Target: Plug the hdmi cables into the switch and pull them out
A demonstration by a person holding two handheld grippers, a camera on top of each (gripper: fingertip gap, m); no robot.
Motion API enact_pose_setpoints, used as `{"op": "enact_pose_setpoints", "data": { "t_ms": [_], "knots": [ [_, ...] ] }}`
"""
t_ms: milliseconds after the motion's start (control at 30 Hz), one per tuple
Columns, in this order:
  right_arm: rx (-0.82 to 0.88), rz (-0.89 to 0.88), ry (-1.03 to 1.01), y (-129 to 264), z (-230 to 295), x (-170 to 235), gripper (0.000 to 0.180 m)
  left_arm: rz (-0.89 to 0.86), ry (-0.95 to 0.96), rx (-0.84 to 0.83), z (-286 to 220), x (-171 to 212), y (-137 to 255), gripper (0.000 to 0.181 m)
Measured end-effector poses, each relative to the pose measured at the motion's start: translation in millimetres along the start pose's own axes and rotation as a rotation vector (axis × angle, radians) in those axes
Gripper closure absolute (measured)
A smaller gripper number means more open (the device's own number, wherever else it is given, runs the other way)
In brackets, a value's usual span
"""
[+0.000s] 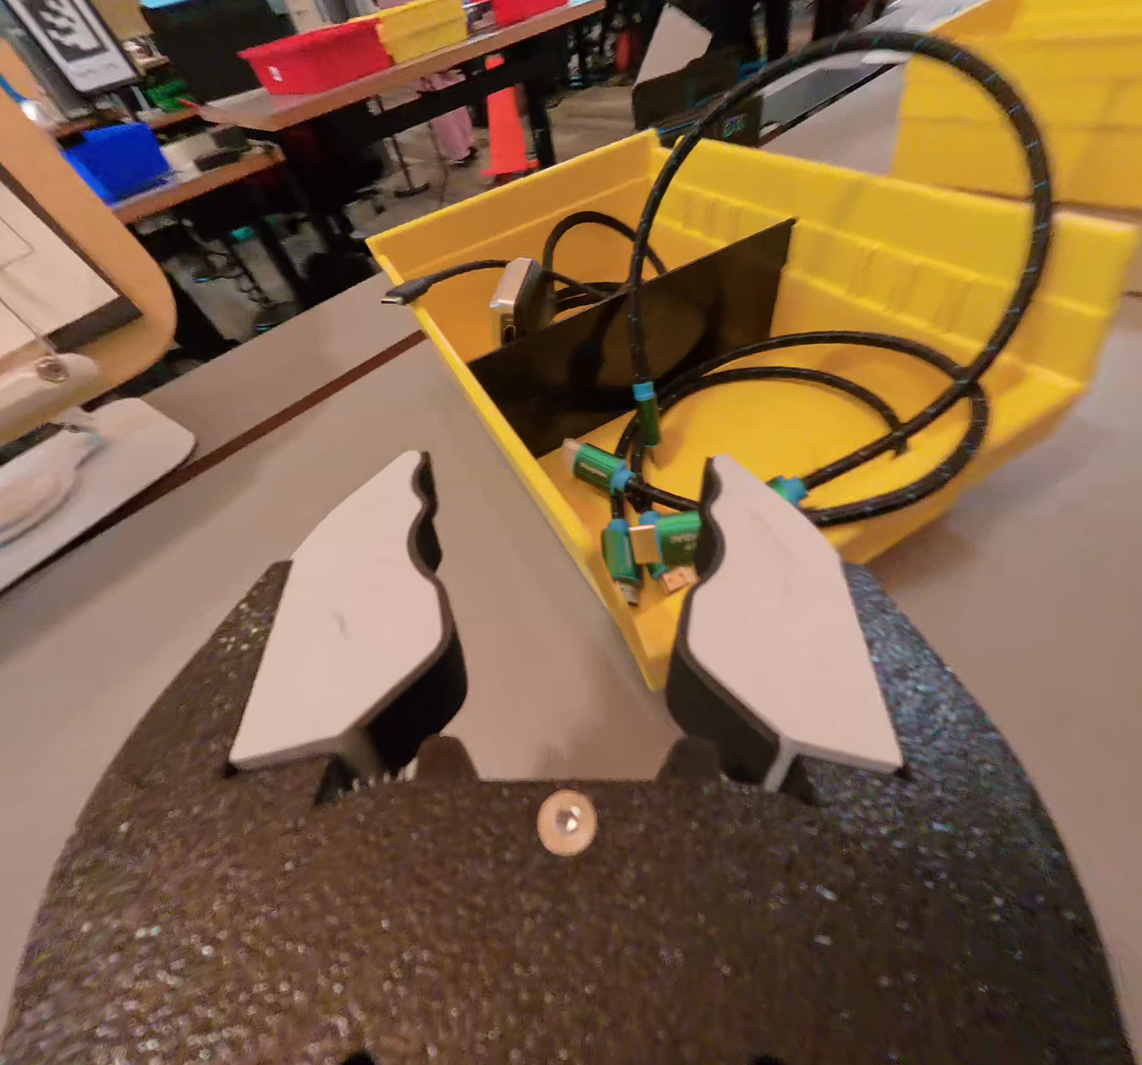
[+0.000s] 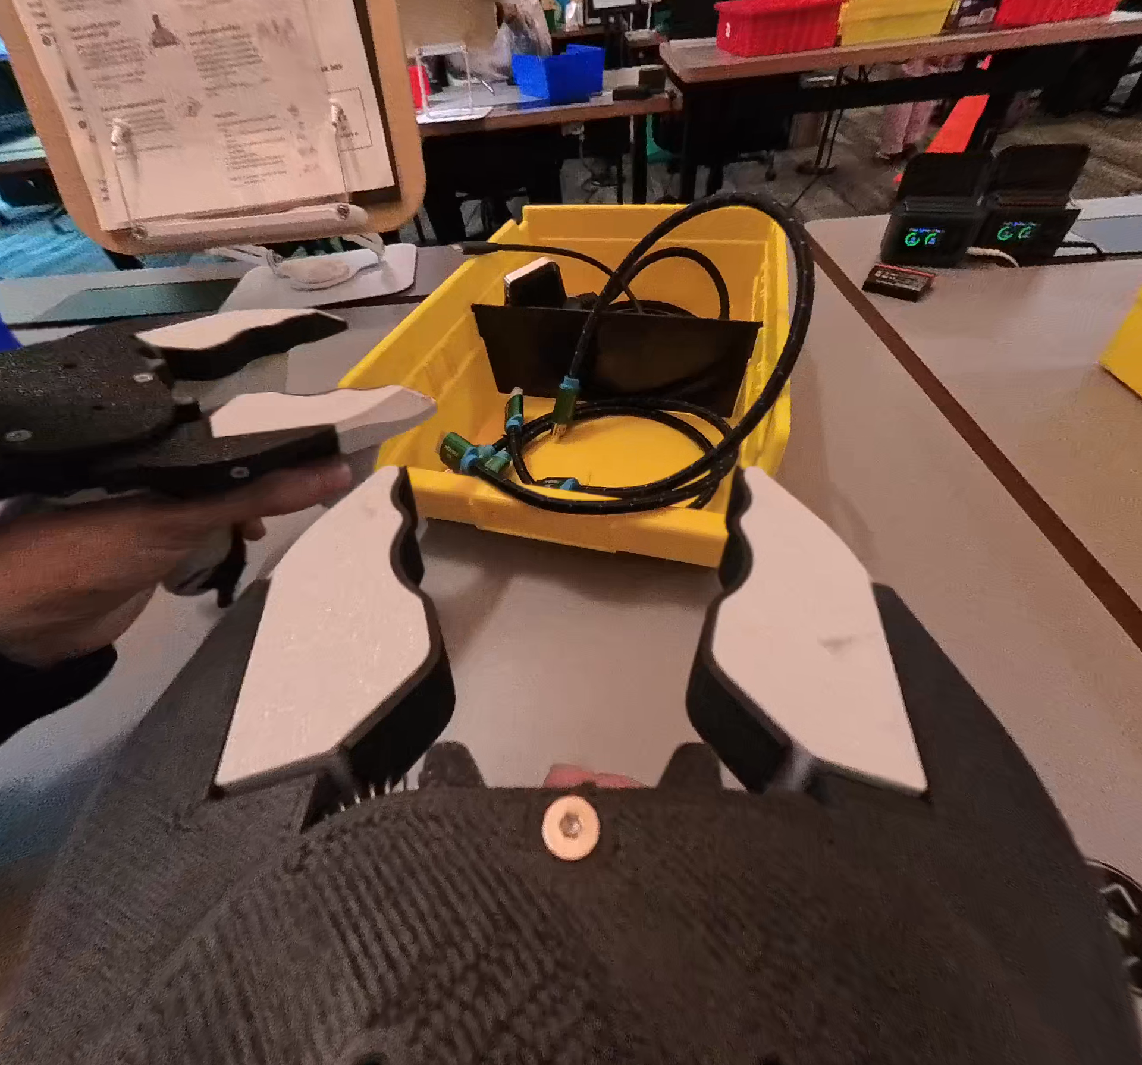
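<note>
A yellow bin [image 1: 494,356] [image 2: 556,532] stands on the grey table, split by a black divider [image 1: 649,331] [image 2: 618,349]. The near part holds coiled black braided HDMI cables [image 1: 927,417] [image 2: 618,479] with green plugs [image 1: 596,467] [image 2: 457,448]. The far part holds the silver-and-black switch [image 1: 516,294] [image 2: 534,281], standing on edge with its own thin black lead. My left gripper [image 1: 568,473] is open and empty at the bin's near left corner; it also shows in the right wrist view [image 2: 383,368]. My right gripper [image 2: 568,479] is open and empty, just short of the bin's front wall.
A document stand with printed sheets [image 2: 204,78] stands at the back left of the table. Another yellow bin [image 1: 1019,96] stands behind at the right. Two small black devices with lit displays [image 2: 982,220] sit at the far right. Red, yellow and blue bins [image 2: 896,10] fill tables behind.
</note>
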State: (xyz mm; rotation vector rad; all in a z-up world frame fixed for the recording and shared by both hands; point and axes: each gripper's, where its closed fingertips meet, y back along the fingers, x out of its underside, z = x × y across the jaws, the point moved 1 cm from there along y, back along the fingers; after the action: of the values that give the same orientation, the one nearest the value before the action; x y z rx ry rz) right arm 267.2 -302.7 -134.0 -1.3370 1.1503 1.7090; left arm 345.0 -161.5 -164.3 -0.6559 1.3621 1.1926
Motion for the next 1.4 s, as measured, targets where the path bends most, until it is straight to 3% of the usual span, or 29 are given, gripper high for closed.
{"op": "enact_pose_setpoints", "data": {
  "t_ms": [67,100,133,167,267,400,500,733,833,900,967,1033,1133,1200,1267,1400],
  "knots": [
    [0.004,-0.010,-0.019,1,-2,-2,0.080,0.046,-0.042,-0.055,5,6,-12,0.119],
    [-0.016,-0.025,-0.030,2,-1,-4,0.082,0.075,-0.044,-0.059,7,10,-17,0.119],
    [-0.025,-0.040,-0.043,3,0,-6,0.085,0.085,-0.010,-0.031,6,12,-20,0.128],
    [-0.030,-0.052,-0.054,5,0,-9,0.086,0.089,0.038,0.012,4,13,-21,0.149],
    [-0.056,-0.089,-0.089,9,7,-21,0.089,0.116,0.111,-0.023,22,18,-16,0.166],
    [-0.157,-0.080,-0.031,11,48,-29,0.090,0.082,0.161,-0.122,60,35,22,0.175],
    [-0.245,-0.012,0.059,7,92,-23,0.077,0.052,0.227,-0.120,80,52,71,0.177],
    [-0.550,0.069,0.147,-17,244,-34,0.074,0.041,0.265,-0.190,127,100,210,0.177],
    [-0.672,0.108,0.207,-39,331,-72,0.076,0.037,0.290,-0.236,147,118,263,0.177],
    [-0.697,0.015,0.258,-56,393,-110,0.079,0.020,0.318,-0.275,159,127,290,0.177],
    [-0.820,0.075,0.239,-77,467,-120,0.078,0.009,0.337,-0.308,171,134,306,0.178],
    [-0.905,0.325,0.276,-108,527,-90,0.081,-0.021,0.367,-0.333,182,136,311,0.178],
    [-0.618,0.657,0.287,-170,545,-26,0.081,-0.056,0.395,-0.320,187,137,312,0.178],
    [-0.497,0.648,0.354,-198,542,-13,0.084,-0.062,0.397,-0.320,187,137,312,0.178],
    [-0.390,0.611,0.351,-219,536,-7,0.075,-0.068,0.400,-0.316,187,137,312,0.178],
    [-0.526,0.747,0.252,-218,565,30,0.072,-0.083,0.406,-0.306,189,136,311,0.178]
  ]
}}
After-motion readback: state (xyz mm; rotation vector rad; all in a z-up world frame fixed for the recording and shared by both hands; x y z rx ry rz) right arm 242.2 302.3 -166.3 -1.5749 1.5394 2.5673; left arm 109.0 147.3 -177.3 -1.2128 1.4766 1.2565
